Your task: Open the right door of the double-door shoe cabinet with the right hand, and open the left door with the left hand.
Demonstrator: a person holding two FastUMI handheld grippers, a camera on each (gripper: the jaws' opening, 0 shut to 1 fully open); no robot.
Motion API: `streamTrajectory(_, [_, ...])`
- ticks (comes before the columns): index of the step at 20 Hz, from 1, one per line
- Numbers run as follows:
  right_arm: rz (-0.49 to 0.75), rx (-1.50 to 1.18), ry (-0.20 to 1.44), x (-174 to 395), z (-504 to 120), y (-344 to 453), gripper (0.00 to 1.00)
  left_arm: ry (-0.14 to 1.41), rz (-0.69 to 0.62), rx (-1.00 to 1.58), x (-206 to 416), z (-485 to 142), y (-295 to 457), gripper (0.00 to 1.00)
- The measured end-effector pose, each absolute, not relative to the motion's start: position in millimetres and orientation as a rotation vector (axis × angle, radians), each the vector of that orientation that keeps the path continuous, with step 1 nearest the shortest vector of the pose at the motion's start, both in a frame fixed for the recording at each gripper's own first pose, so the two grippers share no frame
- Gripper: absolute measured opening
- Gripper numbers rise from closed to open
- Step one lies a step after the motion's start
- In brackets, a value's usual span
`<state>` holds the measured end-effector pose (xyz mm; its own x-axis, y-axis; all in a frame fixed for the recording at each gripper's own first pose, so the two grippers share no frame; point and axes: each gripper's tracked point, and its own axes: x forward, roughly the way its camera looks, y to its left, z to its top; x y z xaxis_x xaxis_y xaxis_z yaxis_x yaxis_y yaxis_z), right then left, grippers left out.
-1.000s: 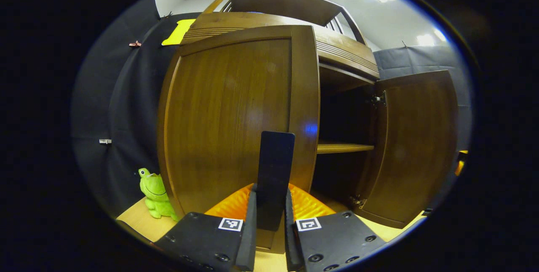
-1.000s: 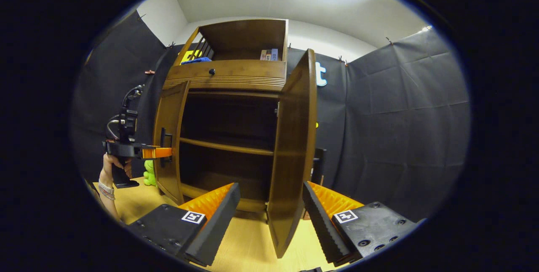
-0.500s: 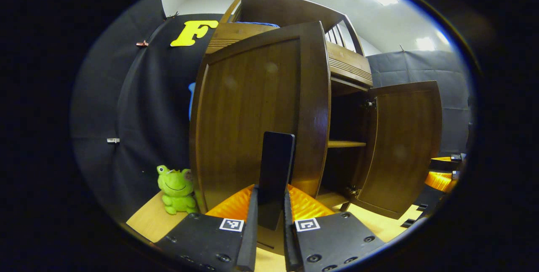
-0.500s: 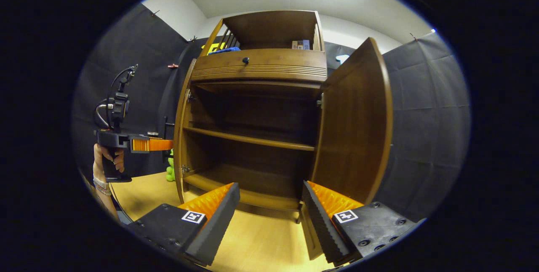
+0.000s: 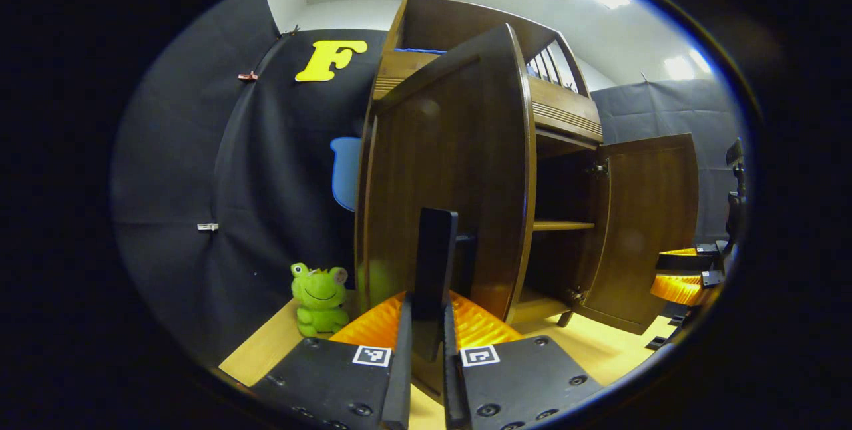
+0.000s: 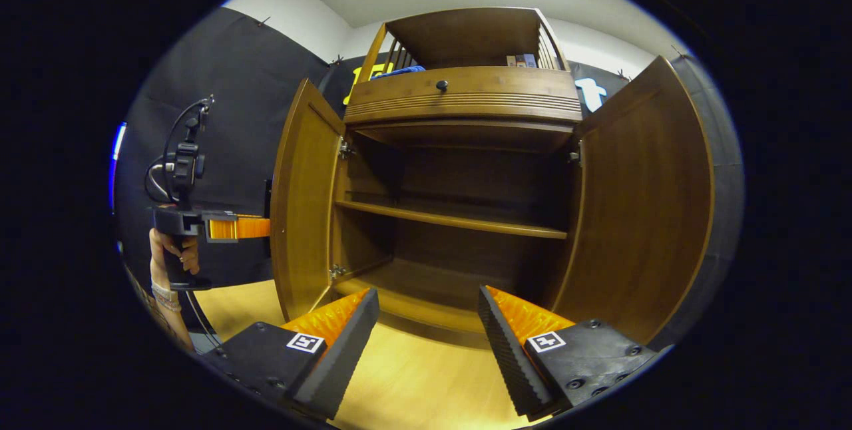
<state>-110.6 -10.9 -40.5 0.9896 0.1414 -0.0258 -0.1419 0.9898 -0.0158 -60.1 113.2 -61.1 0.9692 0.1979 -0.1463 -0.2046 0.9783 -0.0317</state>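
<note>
Gripping the handle (image 5: 434, 270) of the left door (image 5: 452, 177), straight ahead of the clenched left gripper (image 5: 426, 357); spreading right gripper (image 6: 426, 337) facing the cabinet (image 6: 459, 217), right door (image 6: 639, 210) swung wide just beyond its right finger.

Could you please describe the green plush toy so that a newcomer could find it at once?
Start at the wooden shoe cabinet and go to its left door. On the floor beyond it, against the black cloth wall, sits the green plush frog, the one soft, bright green thing there.
</note>
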Motion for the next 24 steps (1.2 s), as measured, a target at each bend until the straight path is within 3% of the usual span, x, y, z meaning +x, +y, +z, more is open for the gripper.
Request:
streamTrajectory(5, [0.145, -0.013, 0.03, -101.9, -44.4, 0.0, 0.95, 0.135, 0.264, -0.053, -78.2, -58.7, 140.5, 0.2])
streamTrajectory(10, [0.173, 0.001, 0.043, -90.6, -47.4, 14.1, 0.95, 0.16, 0.409, -0.012, -98.8, -63.5, 183.4, 0.13])
streamTrajectory(17, [0.182, 0.026, 0.064, -80.1, -53.1, 23.2, 0.95, 0.115, 0.41, -0.022, -129.5, -41.3, 176.3, 0.09])
streamTrajectory(24, [0.105, 0.02, 0.038, -70.3, -49.7, 6.3, 0.95, 0.105, 0.189, -0.03, -143.7, -29.8, 100.1, 0.09])
